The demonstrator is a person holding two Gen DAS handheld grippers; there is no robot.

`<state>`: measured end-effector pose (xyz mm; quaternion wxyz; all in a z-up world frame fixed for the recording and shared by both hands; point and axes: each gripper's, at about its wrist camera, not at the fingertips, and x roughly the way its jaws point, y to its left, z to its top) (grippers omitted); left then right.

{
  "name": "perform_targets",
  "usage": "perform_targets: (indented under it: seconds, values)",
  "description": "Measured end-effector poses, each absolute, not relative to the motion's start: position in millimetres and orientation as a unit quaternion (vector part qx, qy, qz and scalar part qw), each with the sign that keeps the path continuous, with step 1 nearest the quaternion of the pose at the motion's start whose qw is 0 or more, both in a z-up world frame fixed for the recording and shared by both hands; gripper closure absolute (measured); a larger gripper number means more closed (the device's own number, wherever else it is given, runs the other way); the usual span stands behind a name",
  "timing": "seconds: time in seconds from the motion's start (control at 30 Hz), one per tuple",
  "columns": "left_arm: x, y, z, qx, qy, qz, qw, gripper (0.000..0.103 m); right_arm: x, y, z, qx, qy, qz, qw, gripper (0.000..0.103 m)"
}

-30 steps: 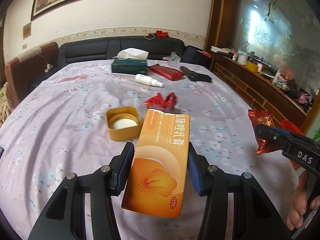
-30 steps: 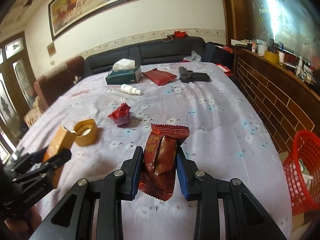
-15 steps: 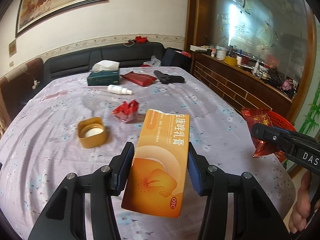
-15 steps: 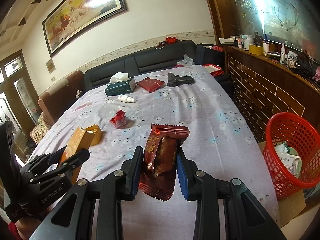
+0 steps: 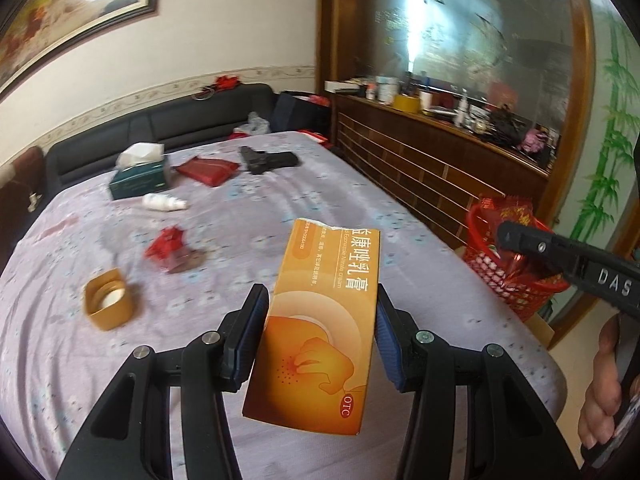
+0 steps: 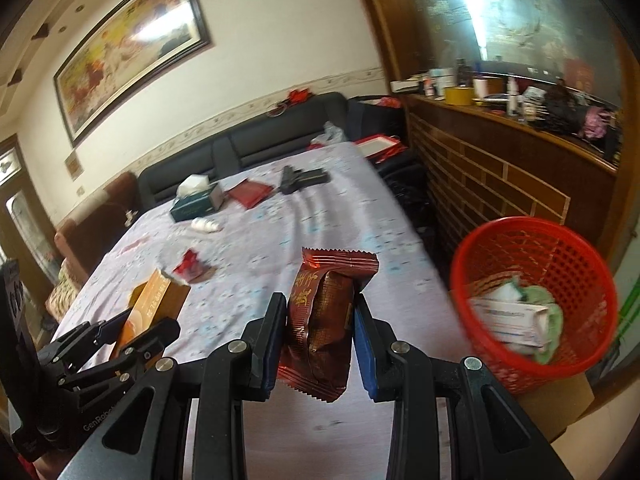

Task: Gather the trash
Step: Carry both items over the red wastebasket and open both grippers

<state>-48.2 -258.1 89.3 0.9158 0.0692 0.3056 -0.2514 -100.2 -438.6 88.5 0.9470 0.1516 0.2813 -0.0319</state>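
Left wrist view: left gripper (image 5: 318, 340) is clamped on an orange ointment carton (image 5: 320, 320), blue pads pressing both long sides. Carton stands roughly upright between the fingers, torn top edge at frame centre, "OTC" mark at its lower right corner. It's held above the near part of the lilac floral tablecloth (image 5: 280, 208).

Right edge of the same frame: right gripper (image 5: 516, 246) reaches in from the right, its tips over the rim of the red mesh basket (image 5: 516, 292), with a red wrapper edge showing at them.

Right wrist view: right gripper (image 6: 320, 340) is closed on a dark red snack wrapper (image 6: 324, 316), crimped top edge up, bottom edge hanging below the pads. Wrapper sits centre frame above the table's near edge; the red mesh basket (image 6: 560, 252) is to its right, off the table edge, on a cardboard piece. Basket holds a white box and green-tinted paper.

Lower left of this view: left gripper (image 6: 136, 328) with the orange carton (image 6: 154, 304).

Left on the cloth: crumpled red wrapper (image 5: 168, 246), gold square lid (image 5: 108, 304), white bottle (image 5: 162, 203), green tissue box (image 5: 138, 178), red pouch (image 5: 208, 169), black toy pistol (image 5: 266, 159).
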Motion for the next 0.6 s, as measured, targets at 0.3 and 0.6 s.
perform_targets:
  seconds: [0.3,0.6]
  values:
    - [-49.9,-354.2,101.7,0.080,0.337,-0.360,0.866,0.053,-139.5,-547.5,95.8,0.200,0.254,-0.130,0.937,0.067]
    - [-39.0,-458.6,99.8,0.066,0.364,-0.432,0.823,0.053,-146.0,-624.6,89.7,0.242,0.261,-0.168,0.919,0.067]
